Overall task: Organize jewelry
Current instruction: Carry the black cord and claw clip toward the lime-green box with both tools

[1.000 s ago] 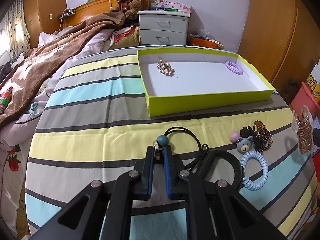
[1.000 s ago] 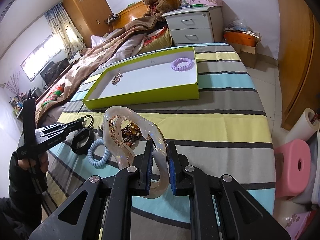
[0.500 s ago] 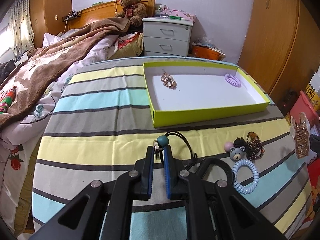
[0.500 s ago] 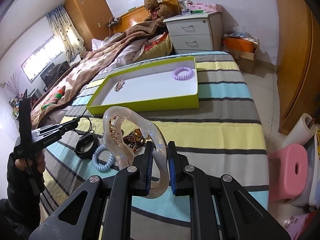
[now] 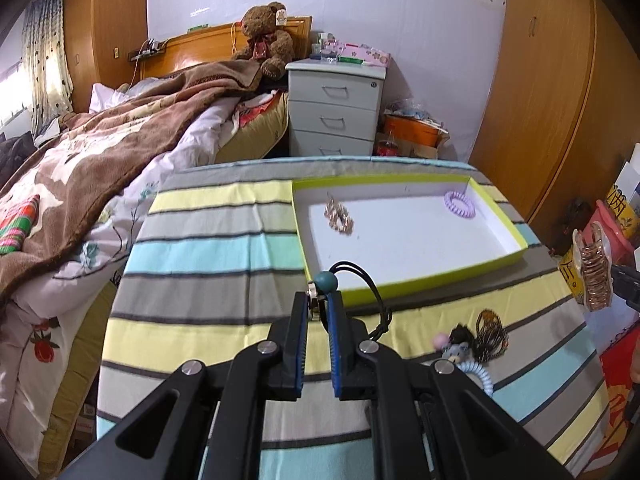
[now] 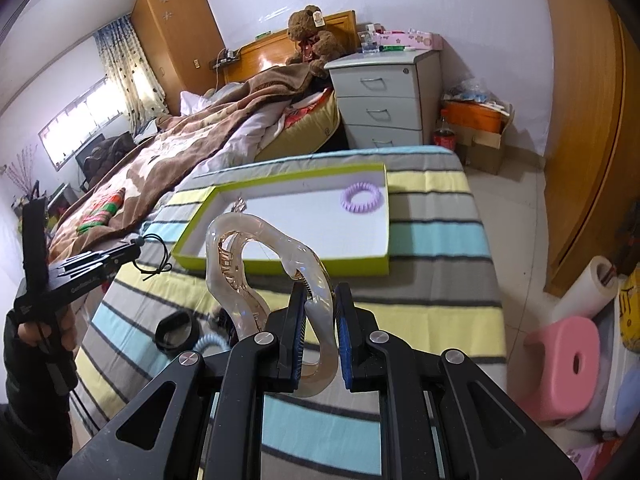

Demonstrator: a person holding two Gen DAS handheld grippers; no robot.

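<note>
Jewelry is split three ways here: two pieces already lie in the green tray [image 5: 416, 286], a gold brooch [image 5: 339, 218] near its left end and a purple coil tie [image 5: 460, 202] at its far right corner; two pieces are carried in the air; and a small heap [image 5: 476, 338] of perhaps four or five items, hard to count where they overlap, lies on the striped worktop [image 5: 200, 256] with a black band [image 6: 176, 330] beside it. The left gripper [image 5: 319, 308] is clenched on the teal-bead cord [image 5: 326, 281], whose black loop dangles free in front of the tray's near wall. The right gripper [image 6: 320, 300] is clamped on the clear claw clip [image 6: 256, 276], held by one thin curved edge. The likely trouble: the dangling loop could snag the tray's wall and drag the light tray along, and the smooth clip, pinched off-centre, could pivot or slip out and land on the pieces already inside.
</note>
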